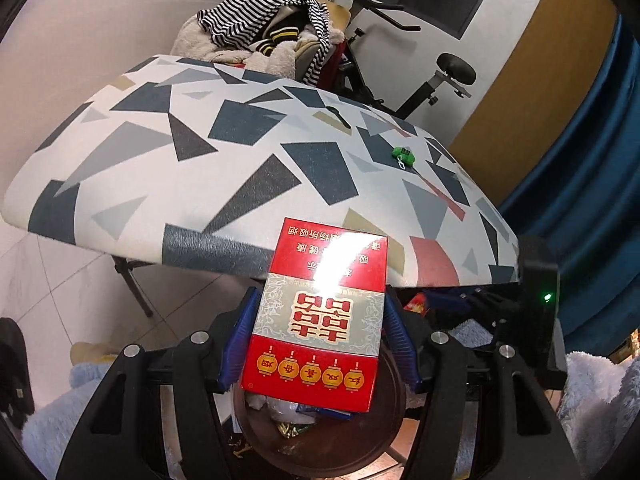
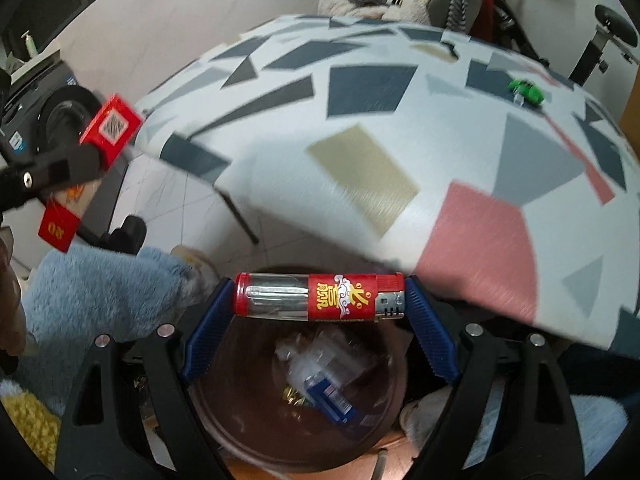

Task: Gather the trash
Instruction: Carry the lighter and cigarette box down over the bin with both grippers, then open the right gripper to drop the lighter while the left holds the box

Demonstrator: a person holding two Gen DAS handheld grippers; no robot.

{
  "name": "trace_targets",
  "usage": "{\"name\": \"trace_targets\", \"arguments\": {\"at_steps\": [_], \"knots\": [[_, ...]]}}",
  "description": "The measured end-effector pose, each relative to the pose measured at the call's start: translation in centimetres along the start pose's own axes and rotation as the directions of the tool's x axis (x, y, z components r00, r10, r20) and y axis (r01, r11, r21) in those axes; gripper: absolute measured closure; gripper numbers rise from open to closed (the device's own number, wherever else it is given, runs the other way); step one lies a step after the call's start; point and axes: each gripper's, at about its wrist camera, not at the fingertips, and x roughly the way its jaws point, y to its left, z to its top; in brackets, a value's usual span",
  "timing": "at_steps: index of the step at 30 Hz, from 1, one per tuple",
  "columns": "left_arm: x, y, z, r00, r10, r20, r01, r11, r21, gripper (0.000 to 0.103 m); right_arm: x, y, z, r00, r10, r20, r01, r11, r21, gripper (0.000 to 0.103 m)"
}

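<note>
My left gripper is shut on a red cigarette pack and holds it above a round brown trash bin on the floor. My right gripper is shut on a red lighter, held sideways by its ends, over the same bin. The bin holds wrappers and a blue pack. In the right wrist view the cigarette pack and left gripper show at the far left.
A table with a geometric-pattern cloth stands just beyond the bin. A small green toy lies on it, also in the right wrist view. A chair piled with clothes and an exercise bike stand behind.
</note>
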Motion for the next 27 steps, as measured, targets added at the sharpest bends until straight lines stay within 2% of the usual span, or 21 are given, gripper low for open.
{"name": "trace_targets", "arguments": {"at_steps": [9, 13, 16, 23, 27], "knots": [[0.1, -0.7, -0.8, 1.0, 0.003, 0.001, -0.003, 1.0, 0.018, 0.044, 1.6, 0.8, -1.2, 0.995, 0.039, -0.087, -0.04, 0.999, -0.013, 0.019], [0.4, -0.8, -1.0, 1.0, 0.002, -0.005, -0.002, 1.0, 0.017, 0.044, 1.7, 0.9, -1.3, 0.995, 0.04, -0.096, -0.042, 0.999, -0.016, 0.018], [0.8, -0.8, -1.1, 1.0, 0.002, -0.013, -0.002, 1.0, 0.018, 0.044, 1.5, 0.8, -1.3, 0.996, 0.033, -0.083, -0.035, 0.999, -0.015, 0.01], [1.0, -0.5, -1.2, 1.0, 0.0, -0.007, 0.0, 1.0, 0.015, 0.044, 0.7, 0.0, -1.0, 0.999, -0.005, -0.048, 0.006, 1.0, 0.008, 0.007], [1.2, -0.6, -1.3, 1.0, 0.002, -0.006, -0.002, 1.0, 0.027, 0.044, -0.9, -1.0, -0.6, 0.999, -0.045, 0.027, 0.044, 0.998, 0.04, 0.007]]}}
